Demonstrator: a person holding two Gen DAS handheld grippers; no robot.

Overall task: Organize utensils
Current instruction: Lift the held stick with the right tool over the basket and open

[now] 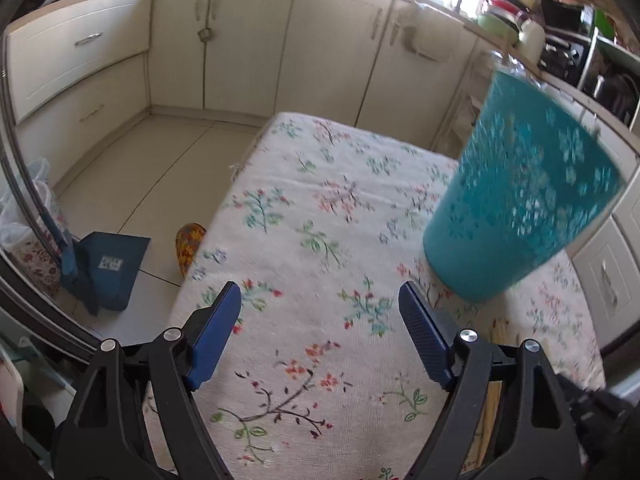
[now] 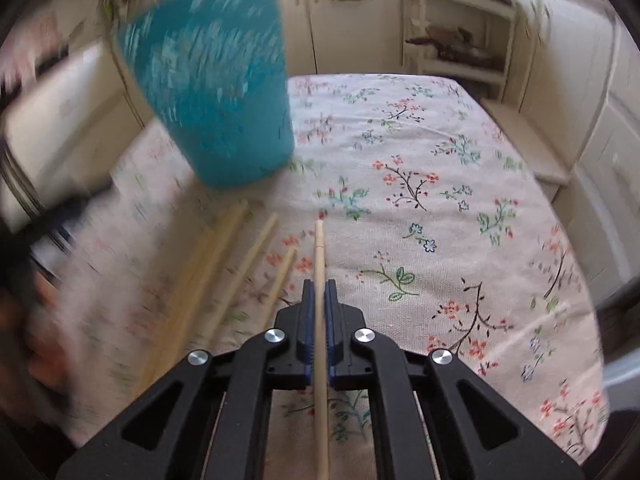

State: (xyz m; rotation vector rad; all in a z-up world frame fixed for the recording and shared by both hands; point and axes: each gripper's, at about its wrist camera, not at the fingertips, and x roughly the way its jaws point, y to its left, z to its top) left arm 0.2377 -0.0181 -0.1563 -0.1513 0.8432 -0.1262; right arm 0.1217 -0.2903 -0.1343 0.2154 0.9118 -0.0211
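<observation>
On the table: a floral cloth (image 2: 440, 208) covers the top, with cream kitchen cabinets (image 1: 248, 48) beyond it.
Right gripper (image 2: 319, 284): jaws pressed together on one wooden chopstick (image 2: 319, 248), pinched partway along its length; its tip points to 12 o'clock past the fingers, and its other end runs back under the gripper toward 6 o'clock.
Loose chopsticks (image 2: 256, 252): several more lie on the cloth at about 10 o'clock of the right gripper, fanned side by side, tips angled toward 1 o'clock. Motion blur makes their count unsure.
Teal holder (image 2: 212, 92): a tall cup with a pale flower pattern, at 11 o'clock in the right wrist view, just beyond the loose chopsticks' tips; it looks tilted, though the fisheye and blur may cause that.
Left gripper (image 1: 320, 300): jaws spread wide, nothing between them, only cloth below.
Holder in left view (image 1: 524, 184): at 2 o'clock of the left gripper, near its right finger, not touching.
Floor: a blue dustpan (image 1: 106, 264) at 9 o'clock, beside the table's edge.
</observation>
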